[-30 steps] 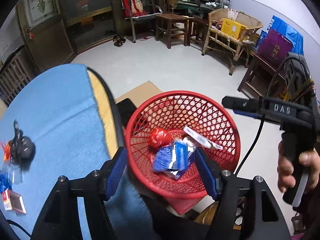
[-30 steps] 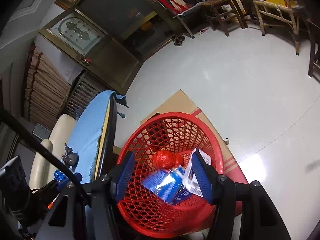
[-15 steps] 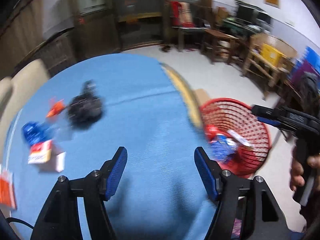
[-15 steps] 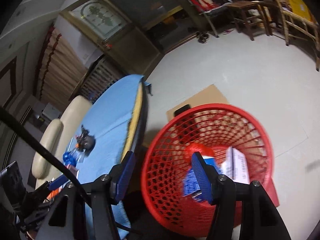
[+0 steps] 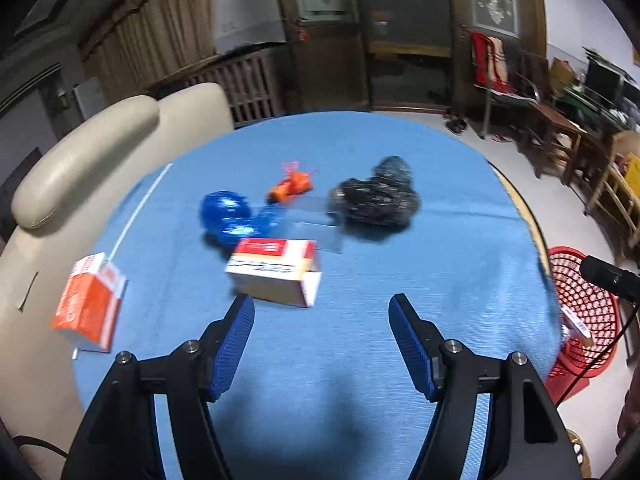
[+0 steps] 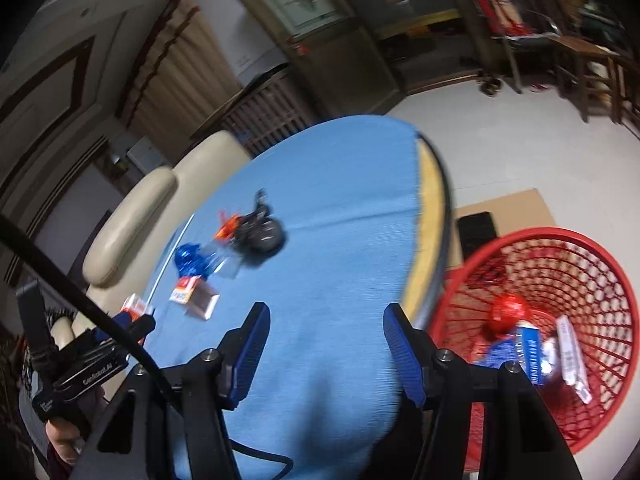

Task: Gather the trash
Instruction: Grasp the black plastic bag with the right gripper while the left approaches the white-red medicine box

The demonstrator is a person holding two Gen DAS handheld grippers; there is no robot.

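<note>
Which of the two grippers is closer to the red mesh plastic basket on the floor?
Right. The right gripper hangs over the table edge with the red mesh plastic basket just beside it; the left gripper is farther in over the blue tablecloth.

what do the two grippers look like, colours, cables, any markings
Both are alike: the left gripper and the right gripper have black angular frames, silver bolts and ribbed blue fingers. The left one's black handle carries white lettering and a black cable.

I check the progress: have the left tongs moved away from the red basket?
Yes. The left tongs swung from above the red basket to over the blue table.
</note>
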